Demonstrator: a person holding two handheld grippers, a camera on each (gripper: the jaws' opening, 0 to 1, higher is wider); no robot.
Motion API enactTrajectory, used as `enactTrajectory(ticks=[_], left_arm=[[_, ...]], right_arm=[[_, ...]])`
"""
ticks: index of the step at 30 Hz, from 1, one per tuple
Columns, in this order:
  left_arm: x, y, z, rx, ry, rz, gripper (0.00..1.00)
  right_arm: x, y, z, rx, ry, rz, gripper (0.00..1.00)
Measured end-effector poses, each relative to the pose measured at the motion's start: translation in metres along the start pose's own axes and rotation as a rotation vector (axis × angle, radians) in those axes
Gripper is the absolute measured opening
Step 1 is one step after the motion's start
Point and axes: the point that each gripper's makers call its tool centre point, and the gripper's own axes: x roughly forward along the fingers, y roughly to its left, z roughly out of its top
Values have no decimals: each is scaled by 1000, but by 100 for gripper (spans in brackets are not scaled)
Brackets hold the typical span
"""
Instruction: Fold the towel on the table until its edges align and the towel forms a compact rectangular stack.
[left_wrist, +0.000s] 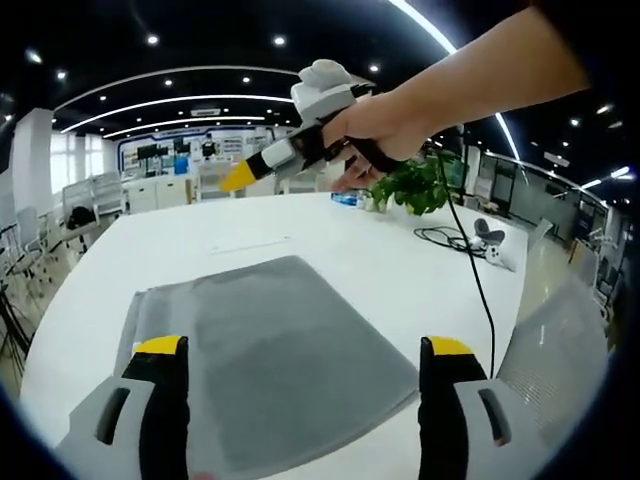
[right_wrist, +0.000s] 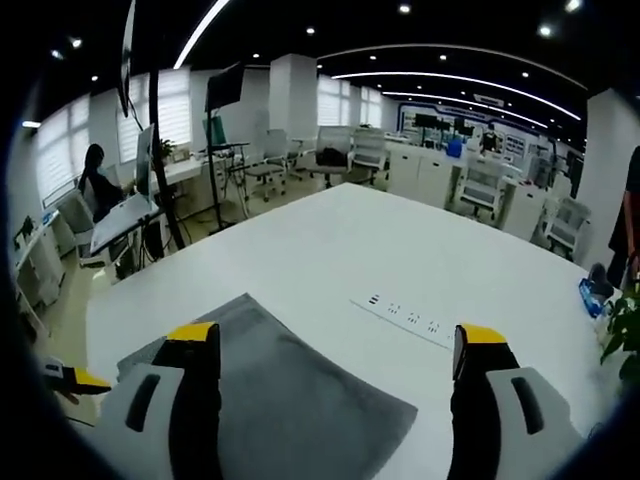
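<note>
A: Where's the towel (left_wrist: 270, 365)?
B: Flat on the white table (left_wrist: 330, 235), a grey rectangle, between the left tongs (left_wrist: 305, 350) at 6 o'clock.
A: And the tongs?
B: Both spread, pinching nothing. Right tongs (right_wrist: 340, 340) hang above the towel's corner; a power strip (right_wrist: 400, 318) lies beyond.

one grey towel (left_wrist: 270, 355), one power strip (right_wrist: 405, 318), one potted plant (left_wrist: 415, 182), two tongs (left_wrist: 305, 350)

We are in a large open-plan office: rows of white desks (right_wrist: 430, 170) with office chairs (right_wrist: 368, 150), monitors (right_wrist: 224, 88) on stands, recessed ceiling lights (left_wrist: 152, 40), curved light strips (right_wrist: 450, 78) and big windows (right_wrist: 185, 100).
</note>
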Motion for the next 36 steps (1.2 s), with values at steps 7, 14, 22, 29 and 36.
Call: enactTrajectory(ticks=[7,14,22,29,36], left_arm=[[2,-10,6,11,5,-11,98],[6,-21,12,26,11,-5,97],[12,-37,18,56,30,8,97],[22,-58,24,77,39,9,97],[30,-69,27,83,63,35,96]], right_arm=[[-18,-21,-13,22,-5,-21,96],[-28,-36,-21,54,-5,-21,94],[-34,-38,-22,61,-19,21,91],[-40,-43,-41,84,-10,58,89],[-48,-53,-52,94,-22,82,88]])
